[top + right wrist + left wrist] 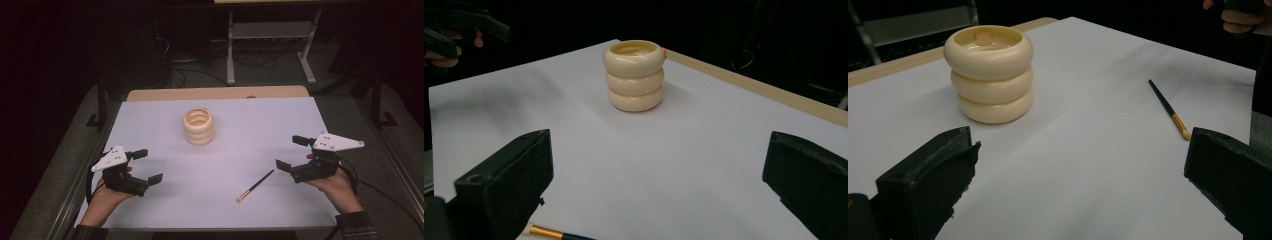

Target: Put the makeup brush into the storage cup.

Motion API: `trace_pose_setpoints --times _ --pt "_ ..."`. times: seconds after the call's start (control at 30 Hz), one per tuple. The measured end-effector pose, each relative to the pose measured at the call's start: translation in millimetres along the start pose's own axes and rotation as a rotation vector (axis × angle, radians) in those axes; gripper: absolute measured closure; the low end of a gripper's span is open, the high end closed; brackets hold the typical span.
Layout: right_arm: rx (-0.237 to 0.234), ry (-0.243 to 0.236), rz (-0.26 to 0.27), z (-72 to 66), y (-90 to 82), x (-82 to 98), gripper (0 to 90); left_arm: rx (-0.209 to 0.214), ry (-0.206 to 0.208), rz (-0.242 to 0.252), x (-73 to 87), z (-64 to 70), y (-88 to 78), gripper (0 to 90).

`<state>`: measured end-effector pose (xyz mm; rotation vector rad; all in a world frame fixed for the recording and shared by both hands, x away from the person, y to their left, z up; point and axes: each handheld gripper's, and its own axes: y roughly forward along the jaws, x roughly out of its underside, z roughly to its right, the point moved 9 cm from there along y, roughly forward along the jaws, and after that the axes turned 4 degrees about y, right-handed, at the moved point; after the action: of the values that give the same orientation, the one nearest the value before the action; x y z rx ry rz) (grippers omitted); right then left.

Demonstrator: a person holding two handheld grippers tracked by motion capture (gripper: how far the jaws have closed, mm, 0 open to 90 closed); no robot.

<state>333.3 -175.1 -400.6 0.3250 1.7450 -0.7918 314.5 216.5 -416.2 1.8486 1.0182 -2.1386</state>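
A cream holder shaped like three stacked rings (198,126) (989,72) (634,75) stands upright on the white sheet (240,150), toward the back middle. A thin black brush with a gold ferrule and pale tip (255,186) (1169,108) (551,233) lies flat at the front right. My left gripper (147,165) (1083,185) hovers at the left edge, open and empty. At the right edge my right gripper (292,152) (659,185) is open too, just right of the brush's handle end, with nothing between its jaws.
The white sheet covers a wooden table whose bare strip (215,93) shows at the back. Beyond it stands a grey metal frame (270,35) with cables on the dark floor. Metal rails (75,185) run along both table sides.
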Motion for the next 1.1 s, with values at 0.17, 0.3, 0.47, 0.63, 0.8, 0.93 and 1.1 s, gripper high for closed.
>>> trace_pose_setpoints --times 0.17,0.3,0.47,0.63,0.8,0.93,1.1 --pt "-0.016 0.004 0.017 -2.0 5.7 -5.3 0.0 0.001 -0.001 0.000 -0.1 0.4 0.5 0.0" --pt "-0.025 0.007 0.018 -3.3 8.9 -7.2 0.0 0.002 -0.003 0.002 -0.1 -0.2 0.0 0.0" --pt "-0.030 0.010 0.022 -4.2 11.1 -8.3 0.0 0.002 -0.004 0.005 -0.6 -0.2 -0.2 0.0" --pt "-0.032 0.007 0.021 -4.0 13.8 -8.7 0.0 0.003 -0.002 0.000 -0.1 -0.1 0.1 0.0" --pt "-0.037 0.010 0.019 -3.9 16.8 -8.6 0.0 0.001 -0.007 0.000 0.5 -0.8 0.1 0.0" --pt "-0.044 0.009 0.012 -5.2 20.9 -7.7 0.0 0.004 -0.007 0.000 0.8 -0.6 0.6 0.0" --pt "-0.049 0.004 0.014 -7.9 24.9 -8.9 0.0 -0.001 -0.009 0.001 1.2 -2.4 -0.9 0.0"
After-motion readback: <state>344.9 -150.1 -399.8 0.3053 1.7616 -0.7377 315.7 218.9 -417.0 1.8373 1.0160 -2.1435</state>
